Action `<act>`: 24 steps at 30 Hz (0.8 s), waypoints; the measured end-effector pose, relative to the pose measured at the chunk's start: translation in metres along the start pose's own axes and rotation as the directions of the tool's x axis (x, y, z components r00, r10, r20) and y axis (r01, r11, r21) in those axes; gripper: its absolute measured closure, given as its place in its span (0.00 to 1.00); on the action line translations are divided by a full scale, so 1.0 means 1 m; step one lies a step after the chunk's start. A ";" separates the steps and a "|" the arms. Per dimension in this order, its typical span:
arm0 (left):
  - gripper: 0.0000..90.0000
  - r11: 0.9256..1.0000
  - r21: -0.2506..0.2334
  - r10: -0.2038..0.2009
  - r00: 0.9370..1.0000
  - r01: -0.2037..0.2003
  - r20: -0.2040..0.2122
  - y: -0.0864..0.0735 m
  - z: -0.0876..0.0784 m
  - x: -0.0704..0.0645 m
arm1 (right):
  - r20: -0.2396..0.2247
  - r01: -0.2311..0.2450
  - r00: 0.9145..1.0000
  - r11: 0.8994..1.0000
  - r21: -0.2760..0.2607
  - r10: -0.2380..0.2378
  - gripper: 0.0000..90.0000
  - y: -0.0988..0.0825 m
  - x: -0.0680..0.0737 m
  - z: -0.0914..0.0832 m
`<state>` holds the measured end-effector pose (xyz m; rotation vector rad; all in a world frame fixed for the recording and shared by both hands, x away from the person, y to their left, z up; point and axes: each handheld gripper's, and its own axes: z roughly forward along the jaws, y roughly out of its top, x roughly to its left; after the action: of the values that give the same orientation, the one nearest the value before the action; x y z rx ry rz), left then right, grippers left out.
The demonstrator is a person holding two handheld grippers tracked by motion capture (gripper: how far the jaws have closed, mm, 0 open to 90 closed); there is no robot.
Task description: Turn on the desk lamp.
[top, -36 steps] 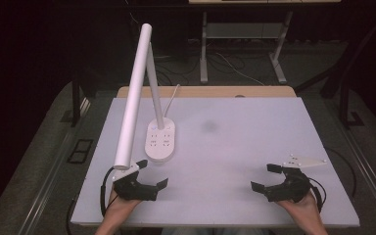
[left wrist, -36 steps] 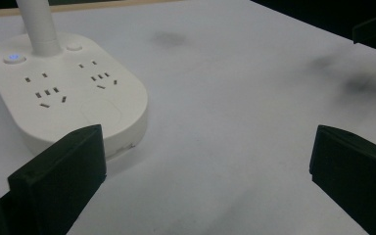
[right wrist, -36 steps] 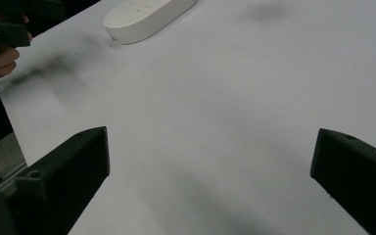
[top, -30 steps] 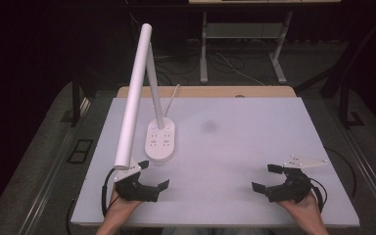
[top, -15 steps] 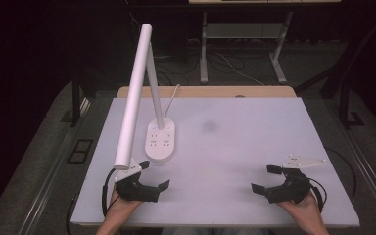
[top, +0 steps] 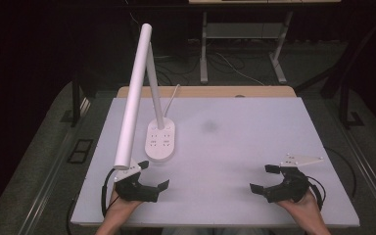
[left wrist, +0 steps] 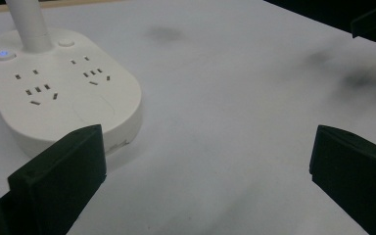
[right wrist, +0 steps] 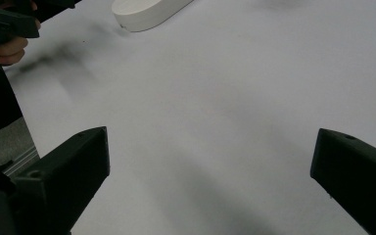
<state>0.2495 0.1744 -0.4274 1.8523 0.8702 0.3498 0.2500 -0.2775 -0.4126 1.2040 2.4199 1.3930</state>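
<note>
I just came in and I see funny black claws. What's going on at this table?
A person sits at a white table holding a claw-like gripper in each hand. The left gripper and the right gripper both rest near the person's edge of the table with their jaws wide open, holding nothing. A white desk lamp stands in front of the left gripper, and its base has plug sockets and a small blue light. Nobody is touching the lamp at this moment.

A dim lab or workshop: white bench (top: 254, 147), desk lamp (top: 147, 98), floor cables (top: 225, 63), metal-legged table (top: 245, 34) beyond.
</note>
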 end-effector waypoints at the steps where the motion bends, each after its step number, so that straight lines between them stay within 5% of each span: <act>1: 0.00 1.000 -0.001 0.000 1.000 0.000 0.000 0.000 0.000 0.000 | -0.001 -0.002 1.000 1.000 0.000 0.002 0.00 0.001 0.000 0.000; 24: 0.00 1.000 -0.003 -0.005 1.000 0.005 -0.007 0.000 -0.001 0.001 | -0.060 0.012 0.998 1.000 -0.006 -0.012 0.01 0.029 0.004 0.014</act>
<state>0.2492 0.1758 -0.4271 1.8471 0.8790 0.3542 0.2705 -0.2573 -0.3968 1.1606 2.4574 1.4519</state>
